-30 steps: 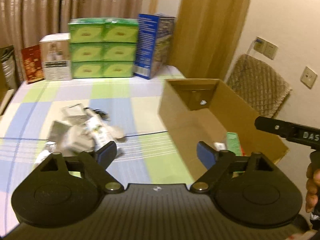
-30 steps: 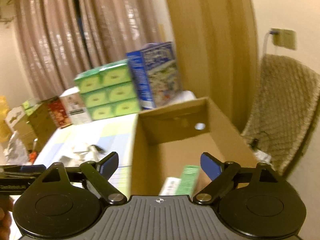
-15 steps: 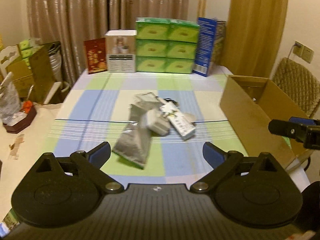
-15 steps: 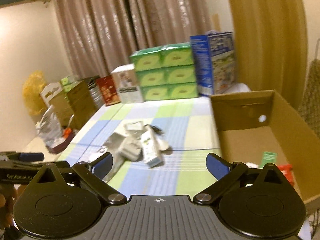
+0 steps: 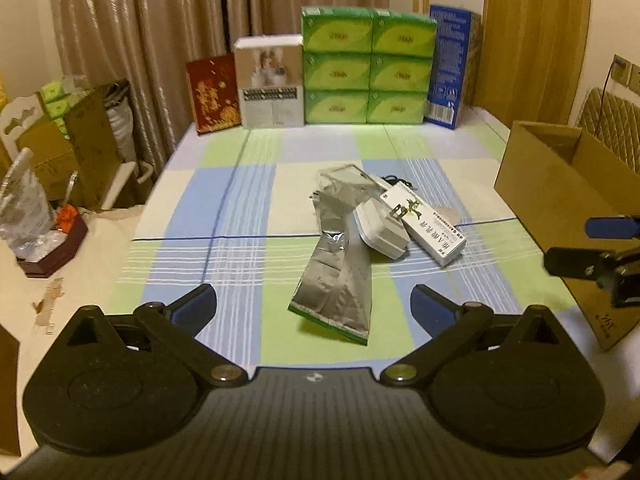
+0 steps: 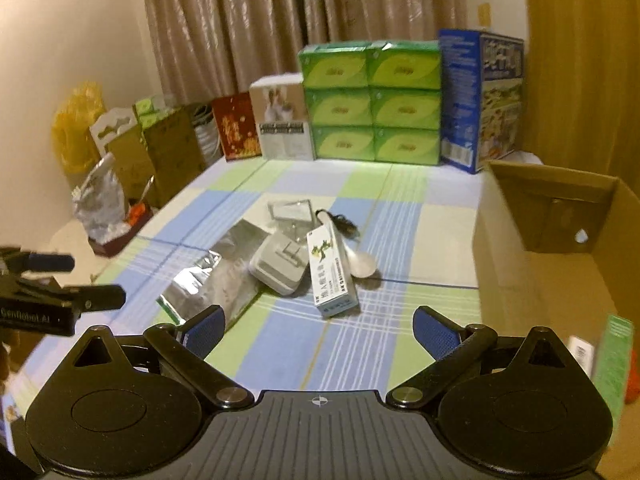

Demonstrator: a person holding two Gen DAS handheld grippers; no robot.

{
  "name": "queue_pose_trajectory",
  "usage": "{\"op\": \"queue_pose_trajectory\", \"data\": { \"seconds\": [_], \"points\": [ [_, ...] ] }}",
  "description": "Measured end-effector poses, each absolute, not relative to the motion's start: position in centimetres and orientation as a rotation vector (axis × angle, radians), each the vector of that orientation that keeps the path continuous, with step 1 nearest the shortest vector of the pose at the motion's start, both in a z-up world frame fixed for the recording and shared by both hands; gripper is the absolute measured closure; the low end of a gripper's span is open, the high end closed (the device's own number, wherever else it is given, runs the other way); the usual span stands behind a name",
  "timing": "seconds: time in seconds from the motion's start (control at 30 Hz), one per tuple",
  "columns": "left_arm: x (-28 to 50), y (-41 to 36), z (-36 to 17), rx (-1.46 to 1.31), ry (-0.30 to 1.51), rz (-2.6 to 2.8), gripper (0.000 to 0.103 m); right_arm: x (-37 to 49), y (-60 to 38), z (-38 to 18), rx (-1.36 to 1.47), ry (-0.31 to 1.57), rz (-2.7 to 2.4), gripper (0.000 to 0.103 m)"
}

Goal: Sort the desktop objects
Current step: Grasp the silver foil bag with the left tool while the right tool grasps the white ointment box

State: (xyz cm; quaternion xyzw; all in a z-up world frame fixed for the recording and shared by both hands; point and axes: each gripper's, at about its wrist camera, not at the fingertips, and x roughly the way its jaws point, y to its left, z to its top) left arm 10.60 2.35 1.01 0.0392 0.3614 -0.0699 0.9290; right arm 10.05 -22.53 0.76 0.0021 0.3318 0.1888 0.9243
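Both the left gripper (image 5: 314,306) and right gripper (image 6: 318,328) hover with jaws apart, holding nothing. Beyond them on the checked bench (image 5: 240,200) lie a silver foil pouch (image 5: 336,280), white charger (image 5: 380,232) and medicine box (image 5: 428,224), touching. The cardboard box (image 6: 560,240) stands right.

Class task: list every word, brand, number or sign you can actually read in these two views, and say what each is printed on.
"GenRobot.AI": on the left gripper, seen in the right wrist view.
"261": apparently, on the cardboard box near corner.
White medicine box: Chinese characters, too small to read.
Green tissue packs and blue box: print blurred.
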Motion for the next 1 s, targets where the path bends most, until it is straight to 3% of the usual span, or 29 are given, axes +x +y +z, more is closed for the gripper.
{"op": "queue_pose_trajectory", "data": {
  "seconds": [0.37, 0.43, 0.57, 0.67, 1.0],
  "points": [
    [17.3, 2.0, -3.6, 0.077, 0.822, -0.219, 0.002, 16.7, -20.5, -4.4, -0.120, 0.733, 0.414, 0.006],
    [18.1, 2.3, -4.5, 0.064, 0.828, -0.220, 0.003, 17.8, -20.2, -5.2, -0.141, 0.741, 0.422, 0.012],
    [19.6, 2.8, -5.6, 0.027, 0.865, -0.248, 0.013, 19.6, -19.1, -6.6, -0.200, 0.752, 0.439, 0.018],
    [20.7, 2.5, -6.0, 0.051, 0.873, -0.272, 0.015, 20.9, -18.7, -7.7, -0.202, 0.784, 0.441, 0.023],
    [23.5, 1.0, -7.7, 0.089, 0.936, -0.340, 0.046, 22.6, -17.9, -9.4, -0.224, 0.816, 0.437, 0.041]
  ]
}}
